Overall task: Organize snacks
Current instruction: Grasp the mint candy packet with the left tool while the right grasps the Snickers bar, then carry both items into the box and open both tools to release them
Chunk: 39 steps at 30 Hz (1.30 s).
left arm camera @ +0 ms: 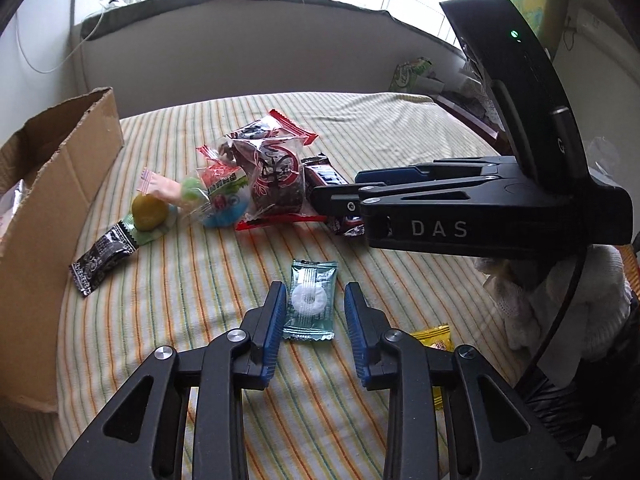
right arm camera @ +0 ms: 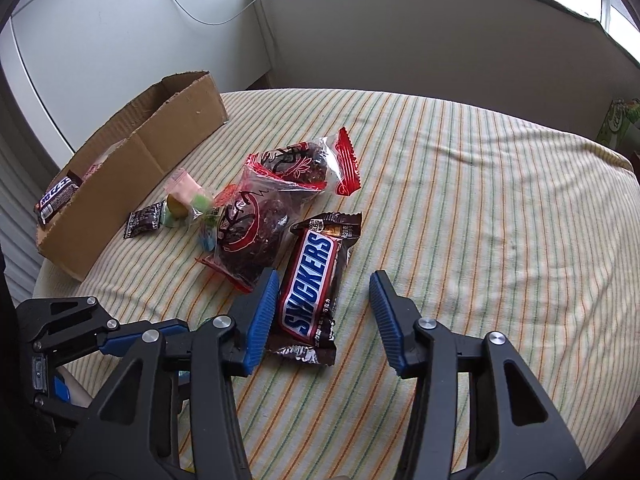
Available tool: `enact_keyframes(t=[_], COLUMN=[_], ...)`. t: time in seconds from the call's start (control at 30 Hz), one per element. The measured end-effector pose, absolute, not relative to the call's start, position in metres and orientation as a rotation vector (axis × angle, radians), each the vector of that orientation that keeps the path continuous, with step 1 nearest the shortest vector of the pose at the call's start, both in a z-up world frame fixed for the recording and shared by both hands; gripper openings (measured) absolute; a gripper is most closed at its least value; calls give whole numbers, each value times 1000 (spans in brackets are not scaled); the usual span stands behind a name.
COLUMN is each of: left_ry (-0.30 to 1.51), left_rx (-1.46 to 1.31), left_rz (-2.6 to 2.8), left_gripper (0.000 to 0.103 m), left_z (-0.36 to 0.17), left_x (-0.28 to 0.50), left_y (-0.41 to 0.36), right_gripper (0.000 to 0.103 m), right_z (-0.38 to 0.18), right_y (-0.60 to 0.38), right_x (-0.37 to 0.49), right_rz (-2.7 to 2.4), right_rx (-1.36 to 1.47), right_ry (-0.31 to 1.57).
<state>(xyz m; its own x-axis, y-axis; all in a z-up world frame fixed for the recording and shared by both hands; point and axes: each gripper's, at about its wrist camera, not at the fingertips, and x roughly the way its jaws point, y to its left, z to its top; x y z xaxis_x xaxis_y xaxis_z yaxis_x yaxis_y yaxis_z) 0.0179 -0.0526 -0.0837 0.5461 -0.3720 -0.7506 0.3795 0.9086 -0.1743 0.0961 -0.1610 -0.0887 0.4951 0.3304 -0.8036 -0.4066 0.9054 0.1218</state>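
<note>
My left gripper [left arm camera: 315, 308] points down at the striped tablecloth [left arm camera: 400, 128] with its two blue pads [left arm camera: 276, 312] standing on either side of a small teal mint packet [left arm camera: 310, 304], a white ring-shaped sweet showing through its clear wrapper. The left pad is at the wrapper's edge and the right pad is a little clear of it, so the jaws are narrowed around the packet but not yet pinching it. My right gripper [right arm camera: 324, 304] is spread wider and straddles a Snickers bar [right arm camera: 314, 280] that lies flat on the cloth; its left pad is right against the bar's long edge, while the right pad is well apart from it, so nothing is held there either. I judge both tools are set astride their targets so that a squeeze would catch each wrapper across its narrow width. Just beyond the Snickers bar lie two red-edged clear bags of dark cakes [right arm camera: 272, 208], overlapping each other, and past them a cluster of small sweets [left arm camera: 188, 196] and a black sachet [left arm camera: 102, 254]. A yellow wrapper [left arm camera: 434, 338] peeks out beside my left tool. At the far left edge of the table sits an open cardboard box [right arm camera: 132, 152], already holding another bar [right arm camera: 56, 200], likely where these snacks belong.
</note>
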Motion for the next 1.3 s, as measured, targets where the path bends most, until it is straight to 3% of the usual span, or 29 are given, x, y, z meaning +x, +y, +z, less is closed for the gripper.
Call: enact_keyframes(t=[0.1, 0.17, 0.77, 1.3], left_ry=[876, 866, 806, 646], left_rx=[33, 44, -48, -183], left_rz=[-428, -410, -367, -231], left_gripper=[28, 25, 21, 21], left_z=[-83, -83, -63, -18], left_x=[16, 16, 7, 5], left_y=[-53, -52, -23, 53], right_gripper=[45, 31, 31, 31], right_z=[-89, -90, -51, -13], right_y=[-153, -146, -170, -107], right_x=[97, 98, 78, 74], right_rz=[430, 421, 409, 552], right_rx=[-133, -159, -75, -61], right_ry=[945, 941, 832, 751])
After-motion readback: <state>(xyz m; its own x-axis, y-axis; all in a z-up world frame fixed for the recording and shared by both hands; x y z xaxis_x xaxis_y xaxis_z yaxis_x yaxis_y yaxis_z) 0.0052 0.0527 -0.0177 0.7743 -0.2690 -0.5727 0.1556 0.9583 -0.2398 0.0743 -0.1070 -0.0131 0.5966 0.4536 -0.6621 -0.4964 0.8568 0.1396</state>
